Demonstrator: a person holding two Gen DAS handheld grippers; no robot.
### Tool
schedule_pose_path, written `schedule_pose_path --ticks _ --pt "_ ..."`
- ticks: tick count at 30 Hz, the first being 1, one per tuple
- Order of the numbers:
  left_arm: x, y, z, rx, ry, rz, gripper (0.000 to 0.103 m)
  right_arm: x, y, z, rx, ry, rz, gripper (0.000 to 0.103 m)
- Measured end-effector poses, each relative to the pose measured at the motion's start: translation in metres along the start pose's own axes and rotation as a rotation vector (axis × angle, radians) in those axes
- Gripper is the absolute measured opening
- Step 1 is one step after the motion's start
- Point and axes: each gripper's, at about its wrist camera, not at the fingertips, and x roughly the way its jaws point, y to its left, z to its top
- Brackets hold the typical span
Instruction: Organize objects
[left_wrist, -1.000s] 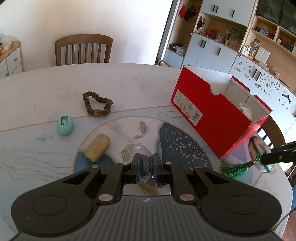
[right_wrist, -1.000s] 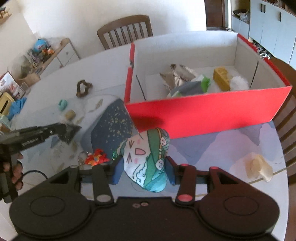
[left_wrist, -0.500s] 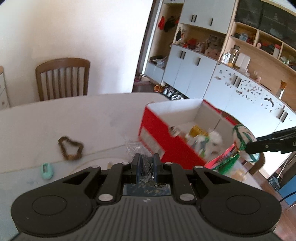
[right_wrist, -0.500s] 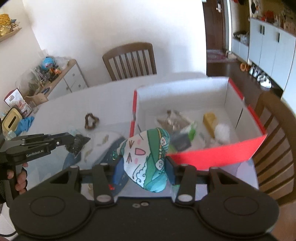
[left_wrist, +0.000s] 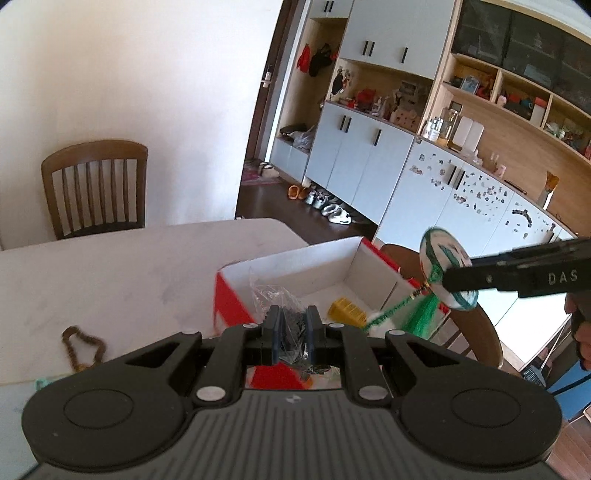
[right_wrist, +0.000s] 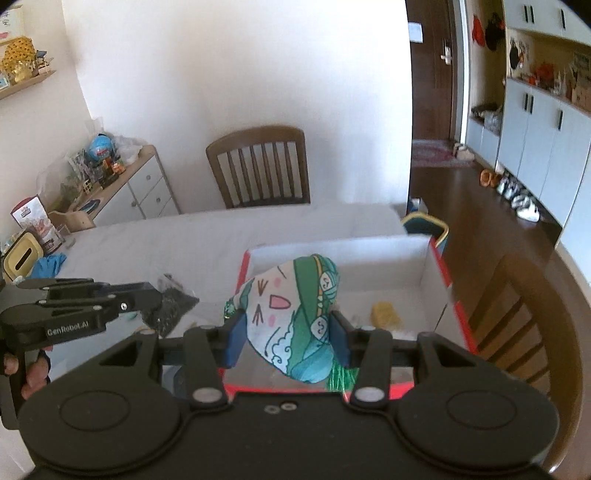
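Left gripper: jaws clenched on a clear plastic bag with dark contents, held in the air above the near left corner of the red box. The bag's crumpled top sticks up past the fingertips.

Right gripper: jaws clenched on a stuffed fabric pouch, white with a drawn cat face and green-teal bands. From the left wrist view the pouch is clear of the box, above its right wall, and a green tassel hangs from it down toward the box interior.

Red box: open top, white inside, standing near the right edge of the tabletop. Inside, toward its right side, a yellow block; just beside that a white fluffy item, partly hidden by the tassel.

A brown bead bracelet lies on the tabletop, well apart from the box, toward the left edge. A wooden chair stands at the far edge of the table.
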Motion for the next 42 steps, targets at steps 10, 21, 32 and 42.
schedule_pose_path --ticks 10,21,32,42 --pt "0.059 -0.043 0.022 0.048 0.014 0.055 0.013 0.024 -0.045 0.023 -0.005 -0.017 -0.037 0.046" --pt "0.129 -0.049 0.021 0.043 0.094 0.116 0.013 0.083 -0.081 -0.005 -0.010 0.100 -0.027 0.047" --pt "0.174 -0.050 0.014 0.048 0.185 0.121 0.013 0.126 -0.071 -0.038 -0.127 0.218 -0.055 0.048" --pt "0.201 -0.050 0.004 0.061 0.287 0.131 0.013 0.134 -0.077 -0.040 -0.139 0.231 -0.030 0.050"
